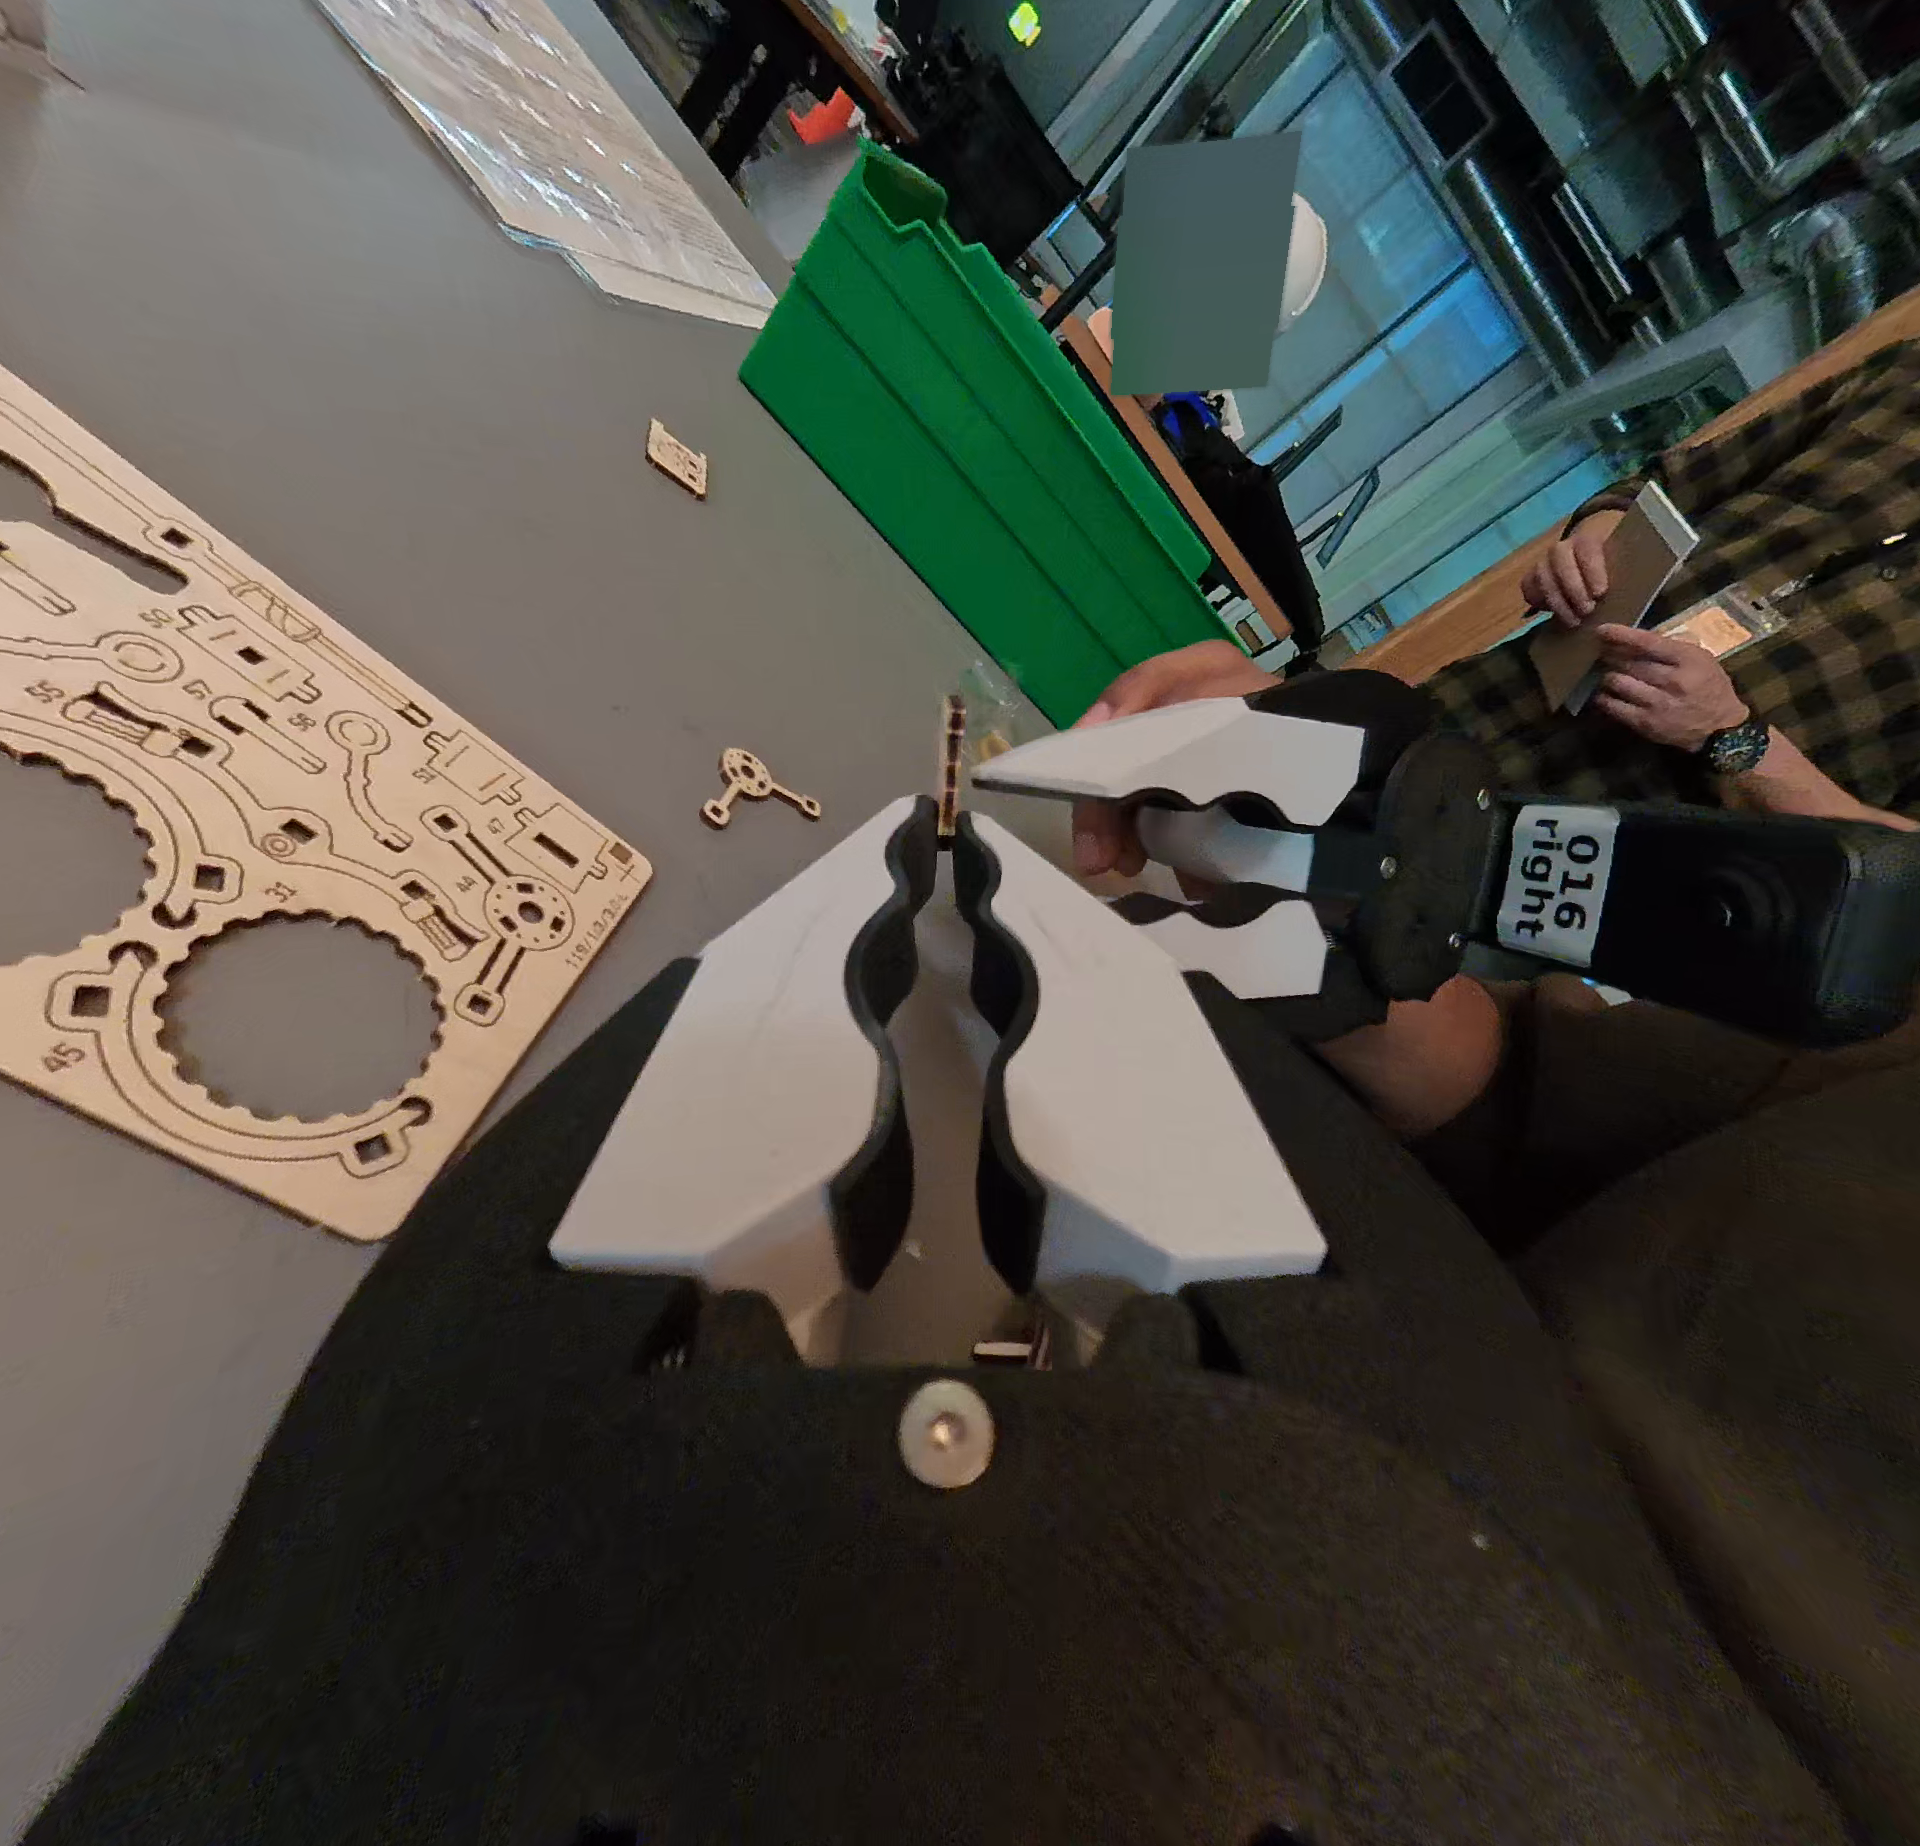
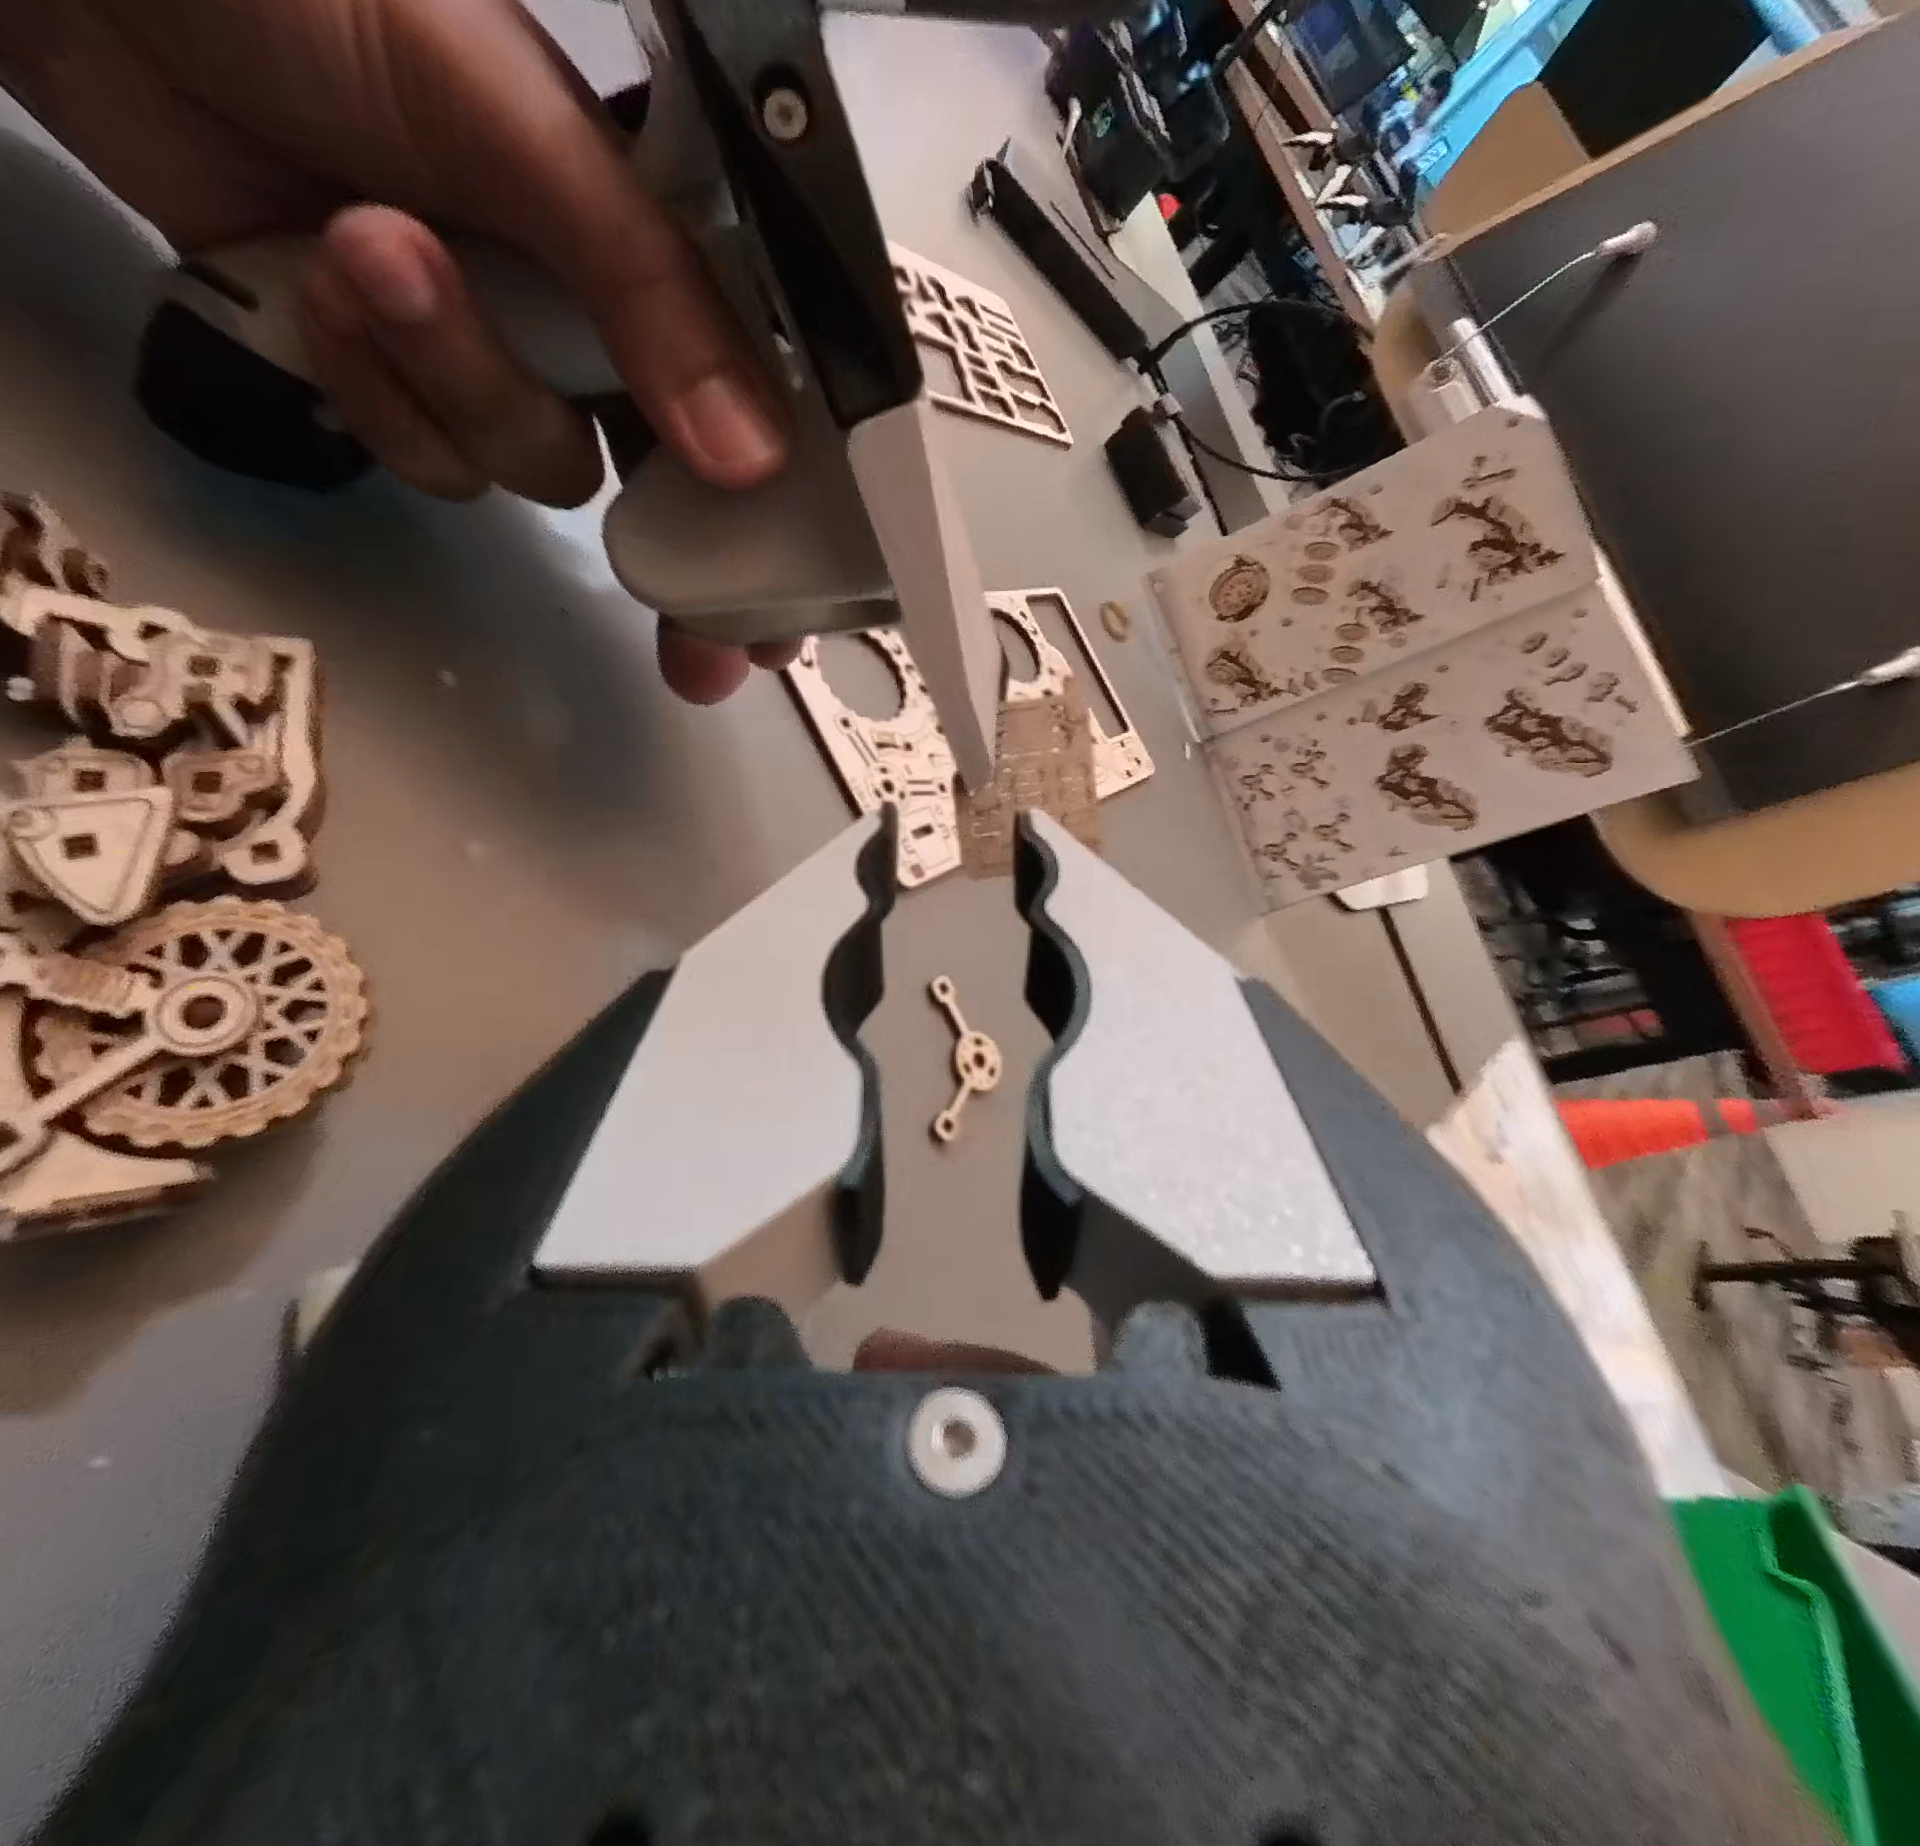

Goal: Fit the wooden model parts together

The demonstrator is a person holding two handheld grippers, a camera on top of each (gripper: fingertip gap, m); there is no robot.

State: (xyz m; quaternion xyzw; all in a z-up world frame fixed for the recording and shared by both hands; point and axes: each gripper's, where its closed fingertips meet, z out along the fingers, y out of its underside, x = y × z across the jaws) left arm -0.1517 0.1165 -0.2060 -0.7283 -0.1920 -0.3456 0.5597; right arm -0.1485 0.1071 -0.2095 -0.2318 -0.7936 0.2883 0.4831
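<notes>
A smooth grey table [image 1: 436, 362] carries a laser-cut plywood sheet [image 1: 260, 861] with toothed round holes, near its left edge. The left gripper [image 1: 945, 828] is clamped on a thin wooden piece [image 1: 952, 757], held edge-up above the table. The right gripper [image 2: 951, 830] is spread apart — nothing between its white fingers. A small spoked wooden link [image 1: 756, 784] lies flat beside the sheet.

You hold a small flat wooden piece [image 1: 952, 757] upright, on its edge, above the grey table [image 1: 416, 362]; a cross-shaped wooden part [image 1: 756, 784] lies flat on the table near the cut-out sheet [image 1: 260, 809].
</notes>
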